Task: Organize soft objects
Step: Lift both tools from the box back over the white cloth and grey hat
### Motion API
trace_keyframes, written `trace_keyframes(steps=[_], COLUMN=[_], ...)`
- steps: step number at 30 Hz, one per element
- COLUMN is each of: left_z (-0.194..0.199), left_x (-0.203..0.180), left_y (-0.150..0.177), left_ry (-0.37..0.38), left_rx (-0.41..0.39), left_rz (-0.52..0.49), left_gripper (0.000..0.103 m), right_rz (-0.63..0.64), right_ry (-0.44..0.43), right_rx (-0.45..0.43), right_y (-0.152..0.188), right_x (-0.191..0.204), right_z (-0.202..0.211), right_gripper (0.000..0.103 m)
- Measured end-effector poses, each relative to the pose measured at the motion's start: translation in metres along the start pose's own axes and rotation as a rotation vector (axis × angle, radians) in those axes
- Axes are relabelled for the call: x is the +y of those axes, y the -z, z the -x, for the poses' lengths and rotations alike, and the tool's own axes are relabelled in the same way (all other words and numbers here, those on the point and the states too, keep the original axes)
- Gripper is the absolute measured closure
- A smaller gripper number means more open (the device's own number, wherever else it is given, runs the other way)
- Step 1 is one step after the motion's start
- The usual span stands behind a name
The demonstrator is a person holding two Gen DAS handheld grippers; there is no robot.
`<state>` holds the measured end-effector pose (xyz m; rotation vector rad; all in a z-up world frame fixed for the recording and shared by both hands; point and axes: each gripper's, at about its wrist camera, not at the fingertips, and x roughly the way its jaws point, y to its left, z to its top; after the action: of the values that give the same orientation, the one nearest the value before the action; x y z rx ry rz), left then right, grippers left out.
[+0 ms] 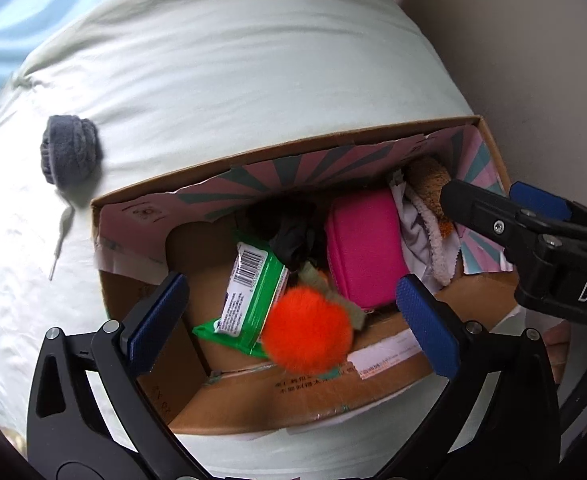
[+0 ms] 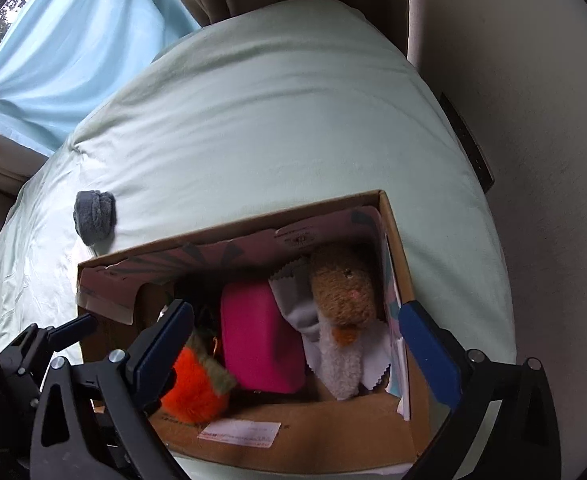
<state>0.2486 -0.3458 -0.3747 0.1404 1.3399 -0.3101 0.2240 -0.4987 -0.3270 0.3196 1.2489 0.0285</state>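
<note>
Lying on the bed sheet (image 1: pixel 253 60) just outside the cardboard box's (image 1: pixel 293 400) far left corner, the grey sock roll (image 1: pixel 69 152) sat nearer the left gripper (image 1: pixel 293 316) (both it and the right gripper (image 2: pixel 297 340) hung wide open, empty, over the box).

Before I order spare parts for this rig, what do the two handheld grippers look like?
Both match. The left gripper has black angular frame arms with triangular cutouts, silver screws and textured blue finger pads. The right gripper is the same; seen from the left wrist view, its black body carries white letters "DA".
</note>
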Motion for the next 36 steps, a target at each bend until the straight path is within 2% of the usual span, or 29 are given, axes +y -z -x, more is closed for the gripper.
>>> trace_keyframes(steps=[7,16,28,36], left_z=[0.034,0.125,0.27,0.33], left_x=[0.006,0.035,0.122,0.193], left_y=[0.009,0.029,0.096,0.15], left_ry=[-0.003,0.026,-0.011,-0.063], left_rx=[-0.051,-0.176,-0.395,-0.474], left_rz=[0.003,0.063,0.137,0.168], left_gripper=[0.0,0.0,0.0,0.0], right_rz=[0.003,0.063,0.17,0.199], right_ry=[-0.012,0.003,-0.004,-0.016], right_rx=[-0.063,-0.164,-0.356,-0.438], right_y=[0.009,0.022,0.059,0.108], right_x=[0.01,0.056,0.15,0.22], right_z=[0.034,0.114,0.228,0.26], right_gripper=[0.001,0.001,0.001,0.001])
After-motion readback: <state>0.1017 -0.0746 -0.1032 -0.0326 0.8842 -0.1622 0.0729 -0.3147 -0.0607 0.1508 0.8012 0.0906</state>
